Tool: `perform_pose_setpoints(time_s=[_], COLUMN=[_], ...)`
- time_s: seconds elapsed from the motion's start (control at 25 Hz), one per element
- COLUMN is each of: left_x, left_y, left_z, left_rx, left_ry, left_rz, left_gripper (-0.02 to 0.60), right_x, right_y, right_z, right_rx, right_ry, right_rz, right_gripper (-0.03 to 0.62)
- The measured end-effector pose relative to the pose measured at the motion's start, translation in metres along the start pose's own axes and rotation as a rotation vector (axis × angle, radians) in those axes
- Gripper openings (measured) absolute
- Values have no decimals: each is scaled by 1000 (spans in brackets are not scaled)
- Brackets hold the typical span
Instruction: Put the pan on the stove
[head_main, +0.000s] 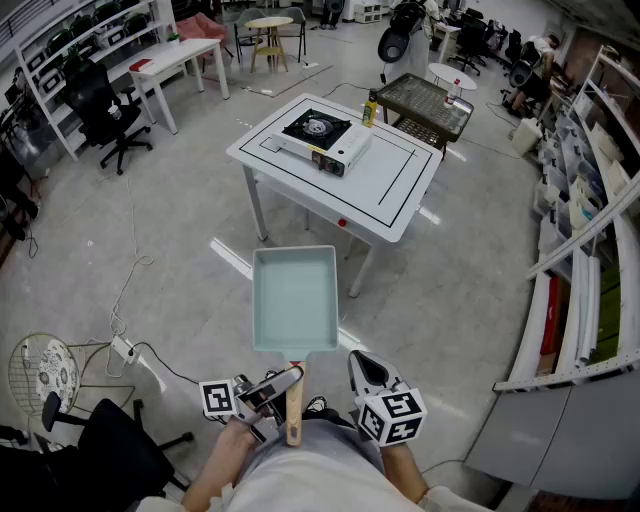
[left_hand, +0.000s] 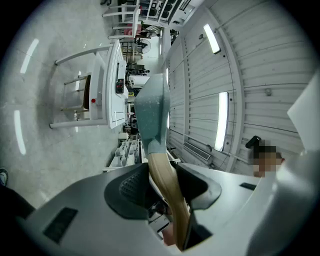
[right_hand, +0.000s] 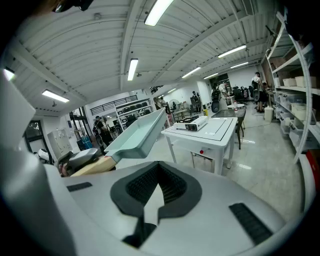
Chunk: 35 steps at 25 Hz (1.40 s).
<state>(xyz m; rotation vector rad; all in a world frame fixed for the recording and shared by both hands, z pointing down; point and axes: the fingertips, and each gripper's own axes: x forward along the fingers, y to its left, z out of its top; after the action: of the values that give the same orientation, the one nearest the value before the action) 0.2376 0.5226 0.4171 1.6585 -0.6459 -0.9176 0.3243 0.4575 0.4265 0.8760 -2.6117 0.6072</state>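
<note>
Pan (head_main: 294, 298) clamped by its wooden handle (head_main: 294, 412) between the jaws of the left tool (head_main: 278, 386), held level in the air over the floor (head_main: 180, 270), short of the white surface (head_main: 400, 190). Right tool (head_main: 366, 372) just beside the handle, jaws closed together on nothing. Farther out, portable gas stove (head_main: 325, 138) resting on that surface, toward its far side, well apart from the rectangular pale-green pan.
</note>
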Motion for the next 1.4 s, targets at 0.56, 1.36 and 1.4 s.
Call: perform_pose_setpoints(time_s=[0.56, 1.36, 1.4], left_x=[-7, 13, 14], left_y=[7, 4, 4], left_z=[38, 199, 206], left_rx=[33, 39, 36], left_ry=[-37, -19, -13], left_rz=[6, -6, -5], left_gripper=[175, 176, 176], right_x=[15, 163, 169], right_y=[-3, 13, 15], right_z=[16, 95, 100], right_rx=[89, 82, 84], right_ry=[-48, 7, 5], right_rz=[17, 40, 39], right_gripper=[11, 11, 11])
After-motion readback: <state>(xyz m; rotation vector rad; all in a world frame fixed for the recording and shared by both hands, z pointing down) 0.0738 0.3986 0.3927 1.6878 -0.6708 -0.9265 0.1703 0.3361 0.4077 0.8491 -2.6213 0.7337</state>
